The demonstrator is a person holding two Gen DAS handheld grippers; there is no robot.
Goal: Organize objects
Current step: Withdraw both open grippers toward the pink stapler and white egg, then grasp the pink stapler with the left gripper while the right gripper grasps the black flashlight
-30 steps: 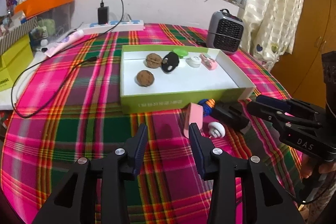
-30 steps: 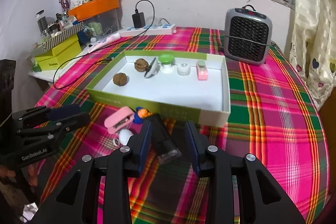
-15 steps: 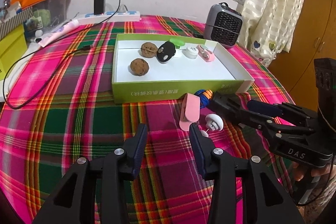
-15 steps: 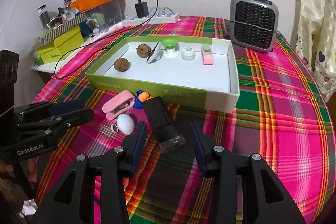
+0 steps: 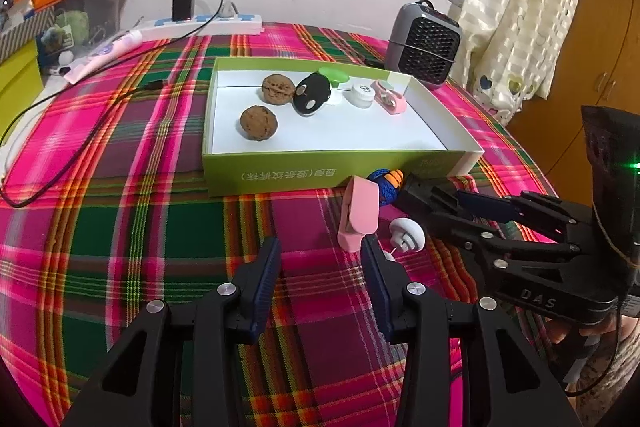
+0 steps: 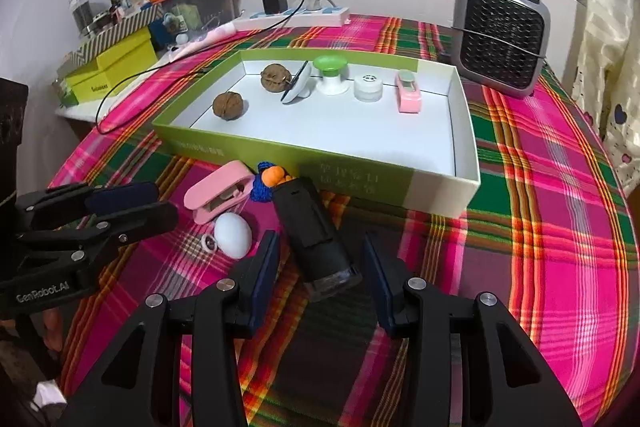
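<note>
Woven plaid tablecloth (image 6: 540,187) in matt cloth, green box (image 6: 360,179) of smooth card with a white paper lining, rough wrinkled walnuts (image 5: 259,123), glossy pink plastic clip (image 6: 216,197), smooth white egg-shaped piece (image 6: 233,235), matt black plastic device (image 6: 316,239), knitted blue-and-orange yarn toy (image 6: 268,181)

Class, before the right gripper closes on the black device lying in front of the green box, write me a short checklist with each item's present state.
1. Right gripper open: ok.
2. Black device between its fingers: ok, near end only.
3. White egg clear of left finger: cannot tell, very close.
4. Left gripper out of the way: ok.
5. Free floor in the green box: ok.
</note>
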